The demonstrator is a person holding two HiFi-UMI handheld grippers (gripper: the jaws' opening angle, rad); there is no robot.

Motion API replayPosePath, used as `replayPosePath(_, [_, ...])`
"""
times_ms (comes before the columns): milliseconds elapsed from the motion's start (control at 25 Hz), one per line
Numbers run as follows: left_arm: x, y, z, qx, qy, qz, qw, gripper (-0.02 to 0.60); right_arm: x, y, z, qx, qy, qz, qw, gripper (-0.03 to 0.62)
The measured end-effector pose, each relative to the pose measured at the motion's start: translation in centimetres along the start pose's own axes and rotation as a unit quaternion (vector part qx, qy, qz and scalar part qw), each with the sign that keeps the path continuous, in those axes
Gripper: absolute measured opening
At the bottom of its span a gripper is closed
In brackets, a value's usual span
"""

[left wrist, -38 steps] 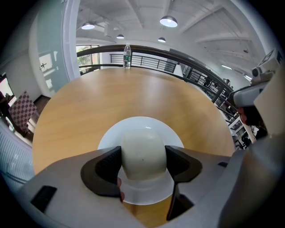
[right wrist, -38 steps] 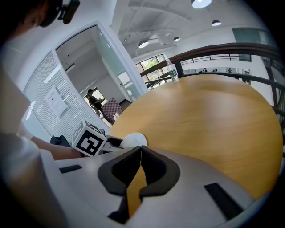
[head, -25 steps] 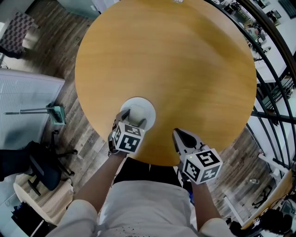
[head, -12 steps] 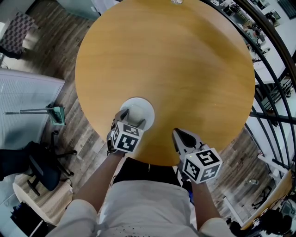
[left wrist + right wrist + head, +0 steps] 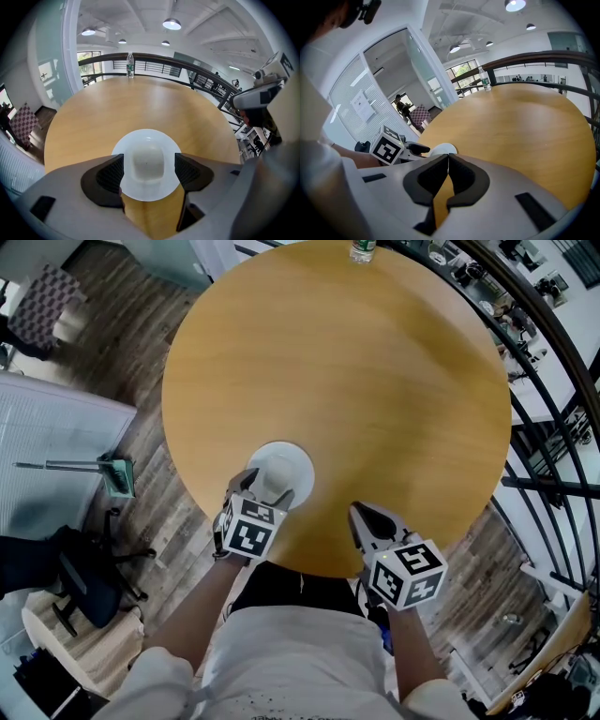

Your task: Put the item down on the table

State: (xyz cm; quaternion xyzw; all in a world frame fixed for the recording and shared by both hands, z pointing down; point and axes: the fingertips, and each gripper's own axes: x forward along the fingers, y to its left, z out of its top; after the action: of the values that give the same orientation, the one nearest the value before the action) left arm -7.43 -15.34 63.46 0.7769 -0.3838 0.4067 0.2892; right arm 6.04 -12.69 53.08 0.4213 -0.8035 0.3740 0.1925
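Note:
A white bowl (image 5: pixel 281 461) rests on the round wooden table (image 5: pixel 356 381) near its front edge, left of centre. My left gripper (image 5: pixel 265 483) is open, with one jaw on each side of the bowl's near half and a visible gap to its raised middle. In the left gripper view the bowl (image 5: pixel 147 161) fills the space between the jaws of the left gripper (image 5: pixel 149 165). My right gripper (image 5: pixel 362 513) is shut and empty, just over the table's front edge to the right. Its jaws meet in the right gripper view (image 5: pixel 447 158), which shows the bowl (image 5: pixel 442 150) beyond them.
A water bottle (image 5: pixel 362 249) stands at the table's far edge. A dark metal railing (image 5: pixel 544 409) curves round the right side. A dustpan (image 5: pixel 114 472) and a black chair (image 5: pixel 75 568) sit on the wood floor at the left.
My left gripper has drawn back slightly toward the person while the bowl stays on the table. The right gripper has hardly moved.

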Motion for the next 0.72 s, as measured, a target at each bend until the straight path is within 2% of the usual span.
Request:
replayPosePath(280, [-4.2,-1.1,1.7,-0.014,-0.048,-0.008,0.9987,0.334,-1.5,1.4,0.8,-0.022,-0.009,0.007,1.000,0.025])
replayPosePath(400, [-6.0,-1.9,2.0,-0.009,-0.062,-0.009,0.9980,0.334,-2.3,2.0,1.3,-0.034,-0.011,0.010,0.999,0.025])
replayPosePath(520, [-7.7,-2.7,2.0,-0.020,-0.069,-0.020,0.9972,0.328,-3.0,2.6,2.0,-0.046,-0.017,0.014,0.999,0.025])
replayPosePath(640, [-9.5,-3.5,1.9,-0.028,-0.077,-0.027,0.9963,0.282,-3.7,3.3,2.6,-0.058,-0.022,0.017,0.998,0.025])
replayPosePath(720, [-10.8,-3.7,1.8,-0.023,-0.088,-0.015,0.9957,0.251,-4.2,3.8,2.6,-0.063,-0.024,0.019,0.998,0.025])
